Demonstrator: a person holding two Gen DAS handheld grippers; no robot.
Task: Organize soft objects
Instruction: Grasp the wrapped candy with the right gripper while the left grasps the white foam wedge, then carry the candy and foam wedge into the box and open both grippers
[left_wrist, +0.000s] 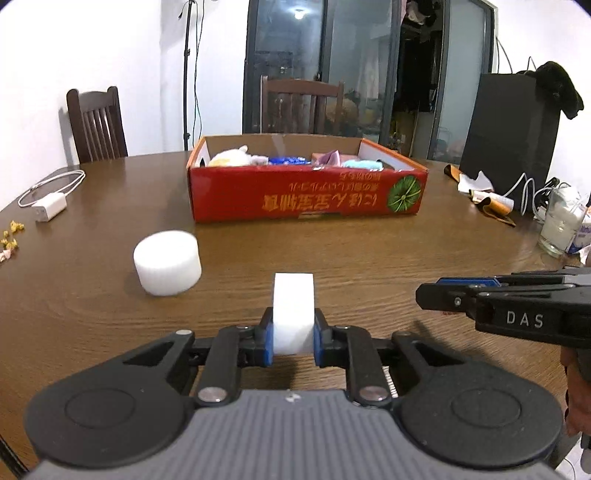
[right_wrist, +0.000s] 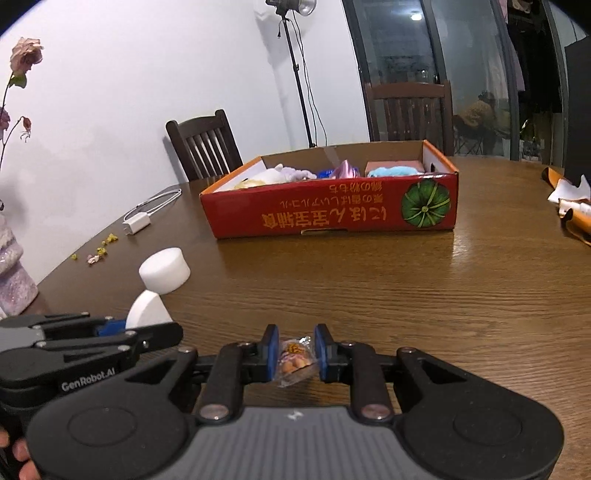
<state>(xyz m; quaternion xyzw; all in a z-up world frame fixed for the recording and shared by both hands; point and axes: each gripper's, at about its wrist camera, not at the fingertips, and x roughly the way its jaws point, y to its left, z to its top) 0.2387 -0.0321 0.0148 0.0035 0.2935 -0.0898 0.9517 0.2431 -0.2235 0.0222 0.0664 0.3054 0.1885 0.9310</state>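
Observation:
My left gripper (left_wrist: 293, 341) is shut on a white foam block (left_wrist: 293, 312) and holds it above the table's near edge; the block also shows in the right wrist view (right_wrist: 147, 312). My right gripper (right_wrist: 295, 356) is shut on a small clear-wrapped snack packet (right_wrist: 295, 360). A white foam cylinder (left_wrist: 167, 263) stands on the table to the left, also in the right wrist view (right_wrist: 164, 270). A red cardboard box (left_wrist: 306, 195) with several soft toys inside sits at the table's middle, also in the right wrist view (right_wrist: 332, 210).
A white charger with cable (left_wrist: 50, 206) lies far left. A glass jar (left_wrist: 559, 229) and orange wrappers (left_wrist: 487, 201) sit at right. Wooden chairs (left_wrist: 96, 123) stand behind the brown table (left_wrist: 369, 258). A pink vase (right_wrist: 13, 280) stands at left.

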